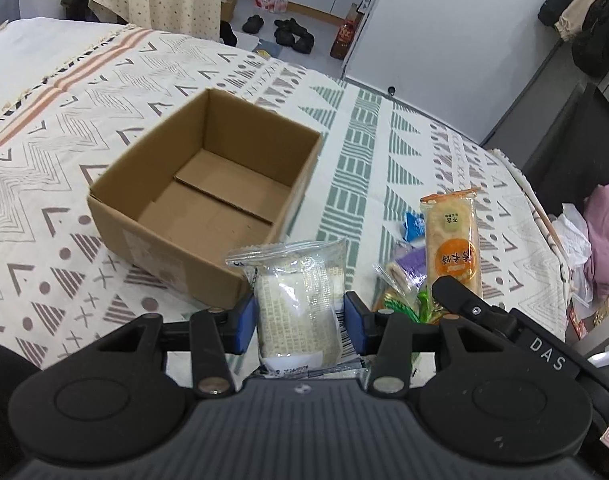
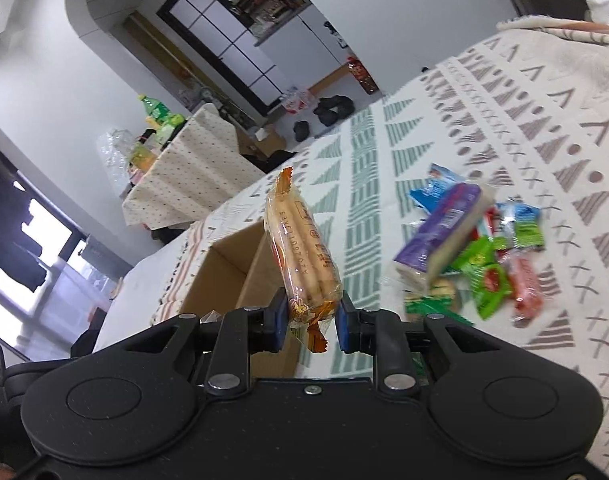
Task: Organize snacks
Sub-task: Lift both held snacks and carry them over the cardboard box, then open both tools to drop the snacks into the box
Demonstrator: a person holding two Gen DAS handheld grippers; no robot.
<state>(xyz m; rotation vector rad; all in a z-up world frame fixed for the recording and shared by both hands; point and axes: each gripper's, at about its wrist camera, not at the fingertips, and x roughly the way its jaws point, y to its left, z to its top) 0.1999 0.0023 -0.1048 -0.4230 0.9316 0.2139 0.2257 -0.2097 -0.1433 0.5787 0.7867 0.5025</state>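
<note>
My left gripper (image 1: 298,322) is shut on a clear-wrapped pale wafer packet (image 1: 294,300), held just right of the near corner of an open, empty cardboard box (image 1: 208,196). My right gripper (image 2: 309,322) is shut on an orange-wrapped rice cracker pack (image 2: 304,252), held upright in the air near the box (image 2: 228,276). That pack also shows in the left wrist view (image 1: 454,246), with the right gripper's finger (image 1: 464,298) below it. A pile of loose snacks (image 2: 476,248) lies on the cloth to the right, including a purple packet (image 2: 436,228) and green wrappers (image 2: 484,276).
A patterned cloth (image 1: 364,152) covers the table. The table's right edge (image 1: 540,204) drops off to a chair with clothes (image 1: 600,236). A second table with a dotted cloth (image 2: 188,176) and bottles stands farther back. Shoes (image 1: 292,34) lie on the floor.
</note>
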